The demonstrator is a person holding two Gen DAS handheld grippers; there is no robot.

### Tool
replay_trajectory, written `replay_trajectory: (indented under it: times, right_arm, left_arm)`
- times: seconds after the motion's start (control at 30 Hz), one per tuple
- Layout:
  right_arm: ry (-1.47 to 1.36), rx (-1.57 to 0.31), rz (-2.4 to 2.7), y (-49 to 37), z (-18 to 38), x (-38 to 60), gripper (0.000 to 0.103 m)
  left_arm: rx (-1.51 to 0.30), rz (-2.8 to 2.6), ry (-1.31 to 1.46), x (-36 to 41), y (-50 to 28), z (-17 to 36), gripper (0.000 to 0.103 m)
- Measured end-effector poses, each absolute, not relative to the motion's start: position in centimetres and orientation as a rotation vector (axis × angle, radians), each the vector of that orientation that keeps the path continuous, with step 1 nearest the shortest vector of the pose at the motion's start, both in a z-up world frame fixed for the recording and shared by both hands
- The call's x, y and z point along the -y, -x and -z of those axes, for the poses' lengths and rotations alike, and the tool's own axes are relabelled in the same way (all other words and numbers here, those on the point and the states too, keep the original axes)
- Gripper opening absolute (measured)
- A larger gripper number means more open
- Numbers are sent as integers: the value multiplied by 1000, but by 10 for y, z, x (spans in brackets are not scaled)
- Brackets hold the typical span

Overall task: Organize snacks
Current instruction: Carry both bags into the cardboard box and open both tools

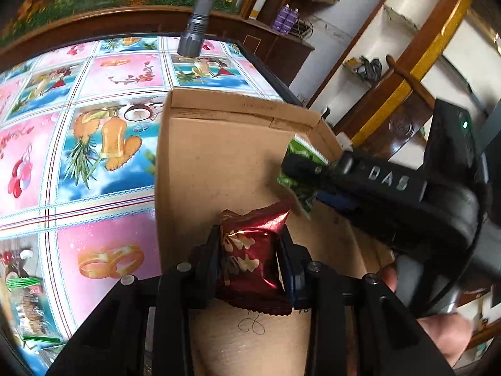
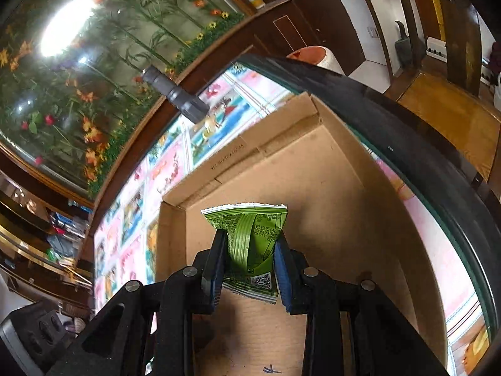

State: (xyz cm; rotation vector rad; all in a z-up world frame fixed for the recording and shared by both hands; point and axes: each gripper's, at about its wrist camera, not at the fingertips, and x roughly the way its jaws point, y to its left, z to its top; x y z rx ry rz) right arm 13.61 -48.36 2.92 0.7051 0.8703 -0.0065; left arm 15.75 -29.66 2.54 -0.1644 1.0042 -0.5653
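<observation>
- Left gripper [image 1: 250, 260] fingers clamp the red snack packet [image 1: 250, 247]: light, crinkly, slippery foil.
- Right gripper [image 2: 250, 260] fingers pinch the green snack packet [image 2: 253, 241] mid-body, over the cardboard box [image 2: 360, 188].

floral mural wall [image 2: 103, 62] | dark wood cabinet [image 1: 275, 47] | white shelves [image 1: 391, 40]

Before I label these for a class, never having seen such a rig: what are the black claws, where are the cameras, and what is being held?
A person holds two hand-held grippers, each with a fisheye camera looking along its fingers. The left-hand view shows the left gripper shut on a red snack packet over an open cardboard box. The right gripper enters from the right, pinching a green snack packet. Its own camera shows that green packet clamped above the same box. The box sits on a table with a colourful patterned cloth, where another snack pack lies and a grey cylinder stands.
</observation>
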Motion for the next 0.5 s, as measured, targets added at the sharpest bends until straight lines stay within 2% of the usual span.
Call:
replay_trajectory:
  times: [0.5]
  right_arm:
    - [-653,-907,63,-135,-26,472,31]
  left_arm:
    - [-997,596,171,300,-155,-26,33]
